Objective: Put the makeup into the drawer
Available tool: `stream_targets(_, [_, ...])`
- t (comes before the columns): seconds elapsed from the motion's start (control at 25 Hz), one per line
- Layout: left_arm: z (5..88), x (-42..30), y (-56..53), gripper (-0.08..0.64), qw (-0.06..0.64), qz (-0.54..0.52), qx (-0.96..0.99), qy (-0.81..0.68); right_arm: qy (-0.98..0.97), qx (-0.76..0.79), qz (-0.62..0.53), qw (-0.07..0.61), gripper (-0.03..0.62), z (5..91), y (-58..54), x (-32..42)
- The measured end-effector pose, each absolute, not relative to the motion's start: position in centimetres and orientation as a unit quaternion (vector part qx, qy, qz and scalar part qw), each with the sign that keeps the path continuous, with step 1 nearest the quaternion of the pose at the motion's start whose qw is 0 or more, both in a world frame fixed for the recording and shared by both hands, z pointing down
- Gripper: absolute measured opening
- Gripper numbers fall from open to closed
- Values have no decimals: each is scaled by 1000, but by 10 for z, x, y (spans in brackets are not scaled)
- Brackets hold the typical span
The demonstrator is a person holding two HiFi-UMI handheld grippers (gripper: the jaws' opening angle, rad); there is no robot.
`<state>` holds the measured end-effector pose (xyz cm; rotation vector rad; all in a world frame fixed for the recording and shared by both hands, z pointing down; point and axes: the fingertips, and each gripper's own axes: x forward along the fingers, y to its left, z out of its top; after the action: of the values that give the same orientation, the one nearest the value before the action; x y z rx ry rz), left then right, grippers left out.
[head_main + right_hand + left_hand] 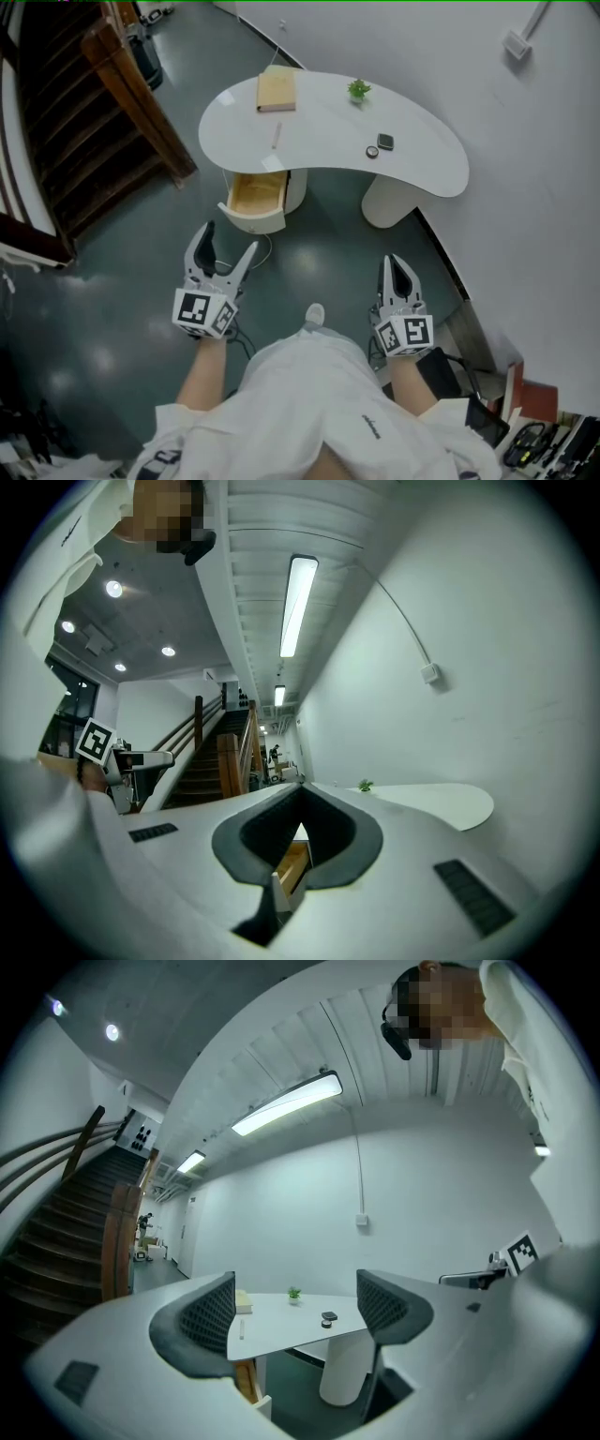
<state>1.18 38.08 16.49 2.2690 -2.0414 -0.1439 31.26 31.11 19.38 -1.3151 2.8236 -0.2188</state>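
Note:
On the white curved table (422, 169) lie a dark square compact (385, 142) and a small round makeup pot (372, 152), with a thin pale stick (276, 136) nearer the middle. Under the table's left end, a wood-lined drawer (255, 197) stands pulled open. My left gripper (230, 240) hangs open over the floor, short of the drawer, holding nothing. My right gripper (398, 262) is shut and empty, well short of the table. The left gripper view frames the compact (328, 1317) between the open left gripper (295, 1312). In the right gripper view the right gripper (300, 794) is shut, and the drawer (295, 864) shows below it.
A tan book (277, 91) and a small green plant (358, 90) sit at the table's far side. A dark wooden staircase (84, 122) rises on the left. A white wall (525, 187) runs along the right, with bags and clutter (525, 422) at its foot.

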Motion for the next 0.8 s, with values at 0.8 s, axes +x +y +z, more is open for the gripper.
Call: stream_targets(0.8, [174,4,269,388,46,-50,728,-682,918,-389,-79,9,17,205,196,288])
